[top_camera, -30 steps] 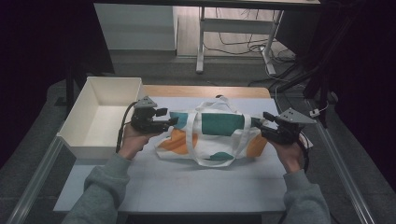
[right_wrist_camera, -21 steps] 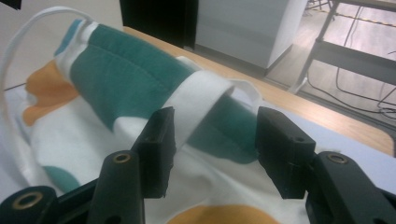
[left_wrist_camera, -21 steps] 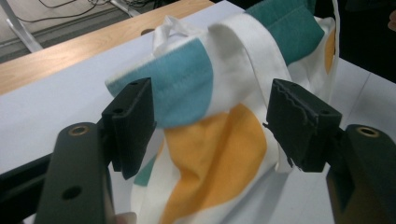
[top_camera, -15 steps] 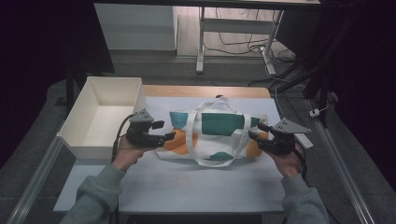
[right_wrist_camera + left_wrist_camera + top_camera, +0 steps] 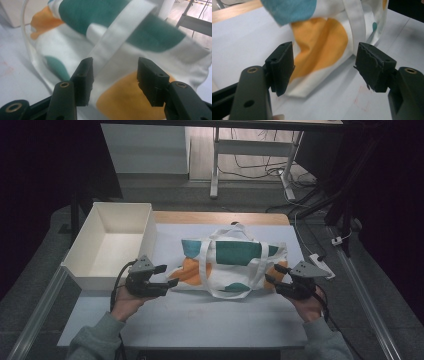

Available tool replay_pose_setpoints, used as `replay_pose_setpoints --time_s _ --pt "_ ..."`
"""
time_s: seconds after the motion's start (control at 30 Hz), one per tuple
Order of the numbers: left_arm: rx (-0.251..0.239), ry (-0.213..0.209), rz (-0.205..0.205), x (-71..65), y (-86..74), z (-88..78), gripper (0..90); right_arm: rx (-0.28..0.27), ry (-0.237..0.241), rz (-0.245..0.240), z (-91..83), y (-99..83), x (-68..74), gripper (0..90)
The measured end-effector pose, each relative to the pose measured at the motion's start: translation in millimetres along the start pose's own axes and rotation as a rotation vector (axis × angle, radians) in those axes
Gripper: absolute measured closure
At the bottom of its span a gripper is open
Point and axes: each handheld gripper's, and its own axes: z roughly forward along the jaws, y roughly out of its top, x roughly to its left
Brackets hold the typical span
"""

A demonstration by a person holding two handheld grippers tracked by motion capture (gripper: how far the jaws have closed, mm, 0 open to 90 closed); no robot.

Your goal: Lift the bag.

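My left gripper [image 5: 167, 276] is spread wide and holds nothing, its jaws flanking the near left corner of the tote bag [image 5: 235, 260] without touching the cloth. My right gripper [image 5: 274, 274] is just as open and empty, aimed at the bag's near right corner where an orange patch [image 5: 130, 100] sits. The bag lies flat across the middle of the counter [image 5: 200, 320], handles [image 5: 205, 255] looped over it, with a white box [image 5: 107, 245] standing to its left. I judge this to be the approach before a two-corner pinch; next I need to slide each gripper onto its corner and close.
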Motion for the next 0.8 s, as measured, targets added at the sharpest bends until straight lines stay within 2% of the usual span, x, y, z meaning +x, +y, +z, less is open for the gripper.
replay_pose_setpoints --time_s 0.13,0.37,0.6,0.8 --pt "0.035 0.030 0.024 0.2 -16.8 -7.9 29.0 0.012 0.004 0.007 -6.0 -11.1 4.2 47.1" --pt "0.030 0.048 0.018 2.1 -36.1 -23.6 27.8 0.038 0.003 0.023 -10.0 -32.8 6.7 47.1" --pt "0.018 0.082 -0.049 7.6 -53.2 -37.1 27.3 0.055 -0.003 0.036 -10.8 -45.5 5.9 46.9" --pt "-0.007 0.095 -0.109 15.4 -63.4 -45.3 27.4 0.065 0.011 0.013 -7.7 -48.1 8.2 46.6"
